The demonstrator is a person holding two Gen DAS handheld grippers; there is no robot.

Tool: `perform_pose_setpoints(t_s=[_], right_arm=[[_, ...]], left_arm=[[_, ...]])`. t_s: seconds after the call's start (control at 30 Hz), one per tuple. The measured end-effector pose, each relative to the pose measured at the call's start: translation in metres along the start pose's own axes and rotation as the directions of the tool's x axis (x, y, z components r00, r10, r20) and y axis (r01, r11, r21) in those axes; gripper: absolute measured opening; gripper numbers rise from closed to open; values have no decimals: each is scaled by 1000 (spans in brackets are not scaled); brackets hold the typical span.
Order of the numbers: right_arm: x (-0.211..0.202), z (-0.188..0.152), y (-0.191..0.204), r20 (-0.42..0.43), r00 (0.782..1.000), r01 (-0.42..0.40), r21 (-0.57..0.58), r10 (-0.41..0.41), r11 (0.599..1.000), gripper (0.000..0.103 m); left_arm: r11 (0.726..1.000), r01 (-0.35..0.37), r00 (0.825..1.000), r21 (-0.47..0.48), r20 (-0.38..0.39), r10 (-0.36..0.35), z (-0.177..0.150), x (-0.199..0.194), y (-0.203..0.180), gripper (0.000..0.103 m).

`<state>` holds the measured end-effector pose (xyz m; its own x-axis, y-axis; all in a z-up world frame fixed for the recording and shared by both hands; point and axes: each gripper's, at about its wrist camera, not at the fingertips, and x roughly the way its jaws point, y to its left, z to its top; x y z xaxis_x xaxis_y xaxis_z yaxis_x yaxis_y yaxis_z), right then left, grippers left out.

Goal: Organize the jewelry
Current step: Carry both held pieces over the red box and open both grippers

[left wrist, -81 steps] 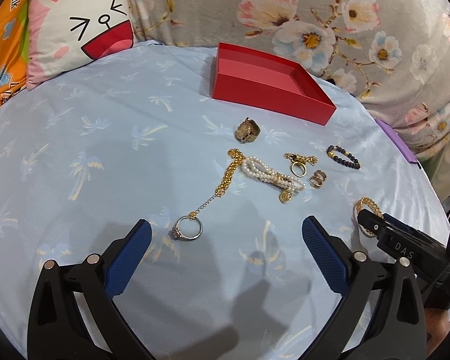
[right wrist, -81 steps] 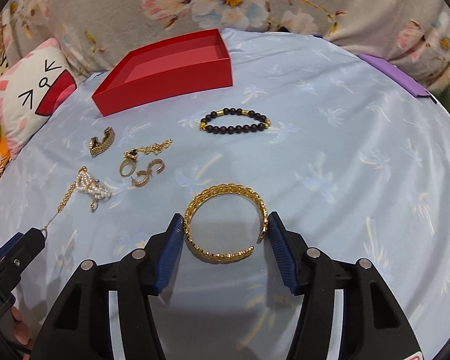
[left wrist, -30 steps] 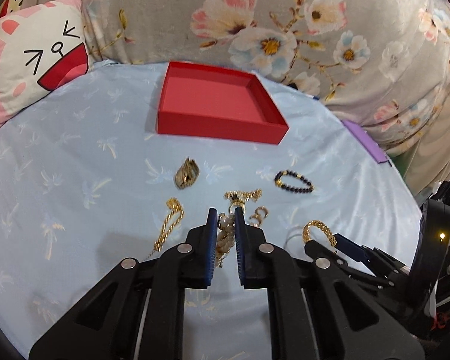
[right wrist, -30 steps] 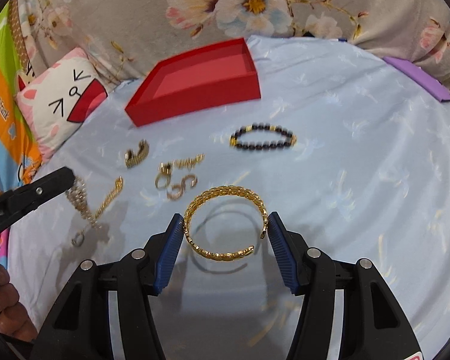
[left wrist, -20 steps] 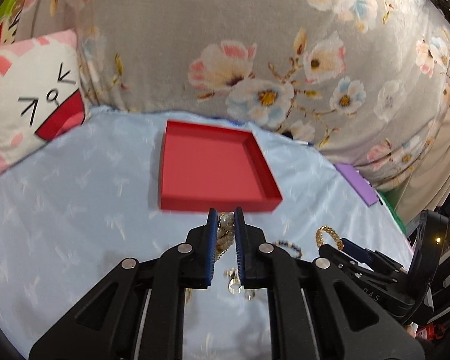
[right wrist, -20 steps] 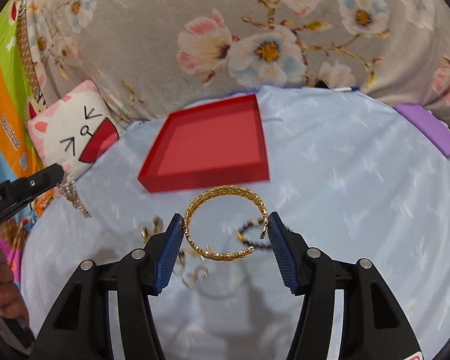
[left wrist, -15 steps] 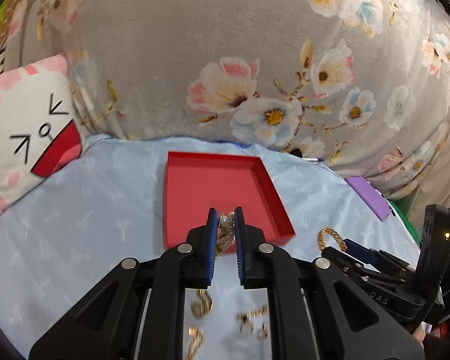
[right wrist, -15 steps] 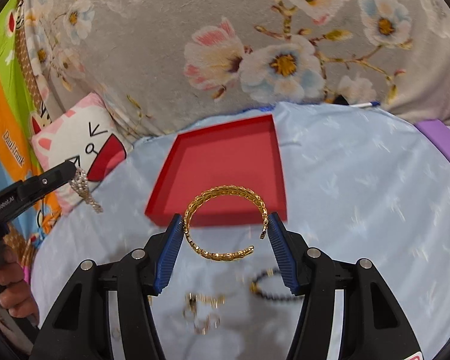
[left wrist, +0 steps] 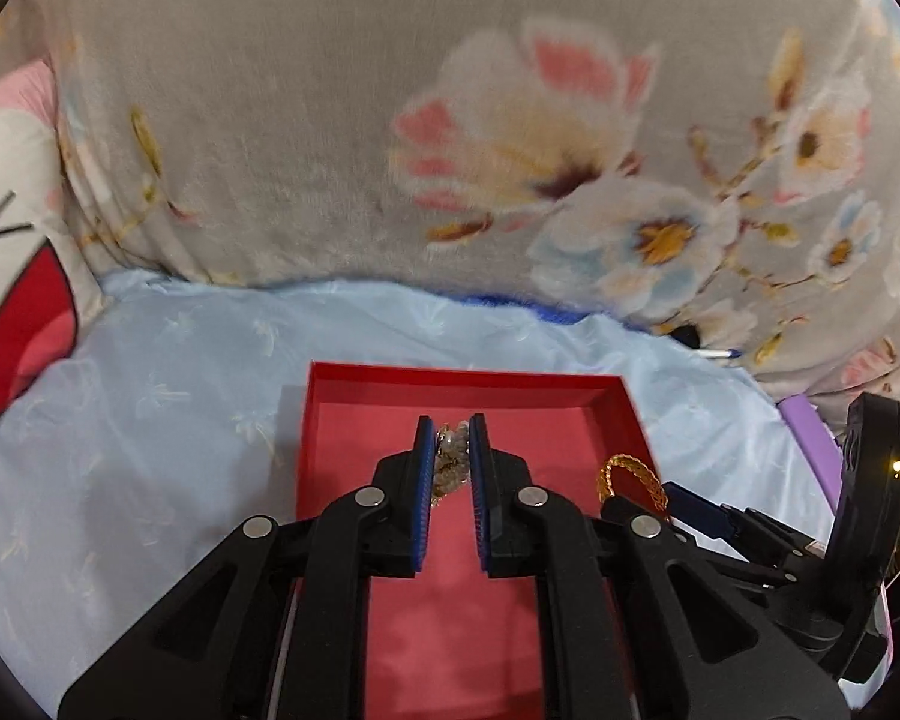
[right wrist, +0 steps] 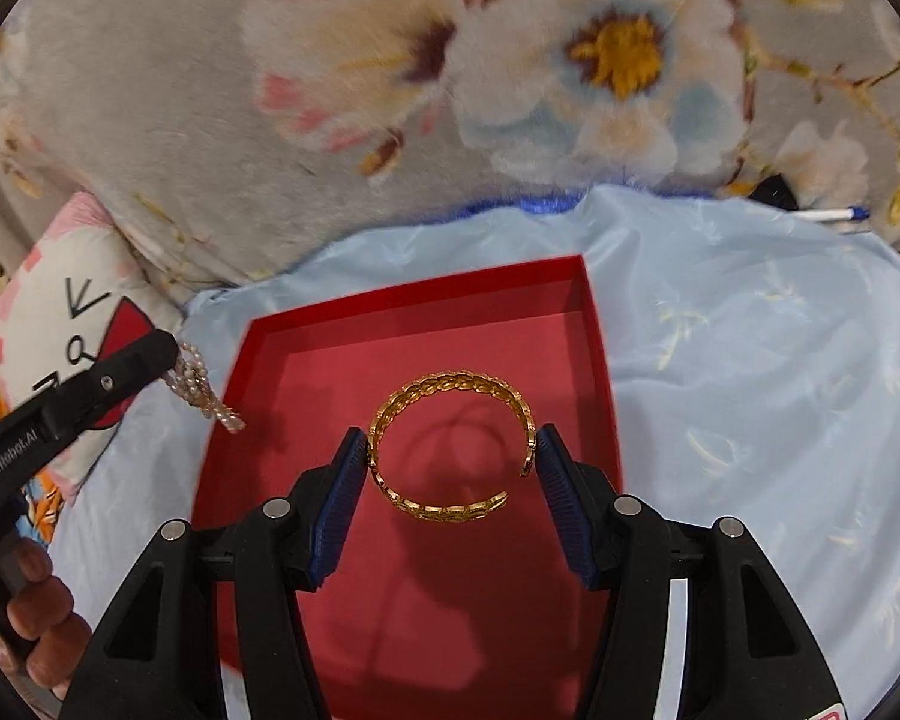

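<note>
Claws grip our loads over the red box [right wrist: 594, 360]: left claw [left wrist: 452, 438] pinches pearls [left wrist: 450, 462], right claw [right wrist: 453, 450] spans a bangle [right wrist: 450, 387]. Opening early drops pearls outside its left edge.

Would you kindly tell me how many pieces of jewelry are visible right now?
2: a gold chain-link cuff bracelet in the right claw, a pearl-and-gold strand in the left claw. Others may be hidden.
</note>
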<state>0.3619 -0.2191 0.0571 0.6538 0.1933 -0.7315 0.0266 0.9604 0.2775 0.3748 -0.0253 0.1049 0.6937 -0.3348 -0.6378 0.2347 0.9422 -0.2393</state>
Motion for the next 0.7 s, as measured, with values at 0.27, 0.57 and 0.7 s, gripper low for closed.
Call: perform_pose_setpoints(t_s=[0.27,0.57,0.7], right_arm=[[53,15,6,-81,995,57,-30,-59,998,57],[20,5,-1,22,1000,-2,18,1,1000,74],[-33,-26,-6,87,996,-29,12,27,1000,74]], left_arm=[[1000,-16,996,-8,-86,15,2,66,14,14],[995,-19,999,-100,-35,15,1,52,35,54],[993,16,1000,-118,17,-14,-13,1,45,61]])
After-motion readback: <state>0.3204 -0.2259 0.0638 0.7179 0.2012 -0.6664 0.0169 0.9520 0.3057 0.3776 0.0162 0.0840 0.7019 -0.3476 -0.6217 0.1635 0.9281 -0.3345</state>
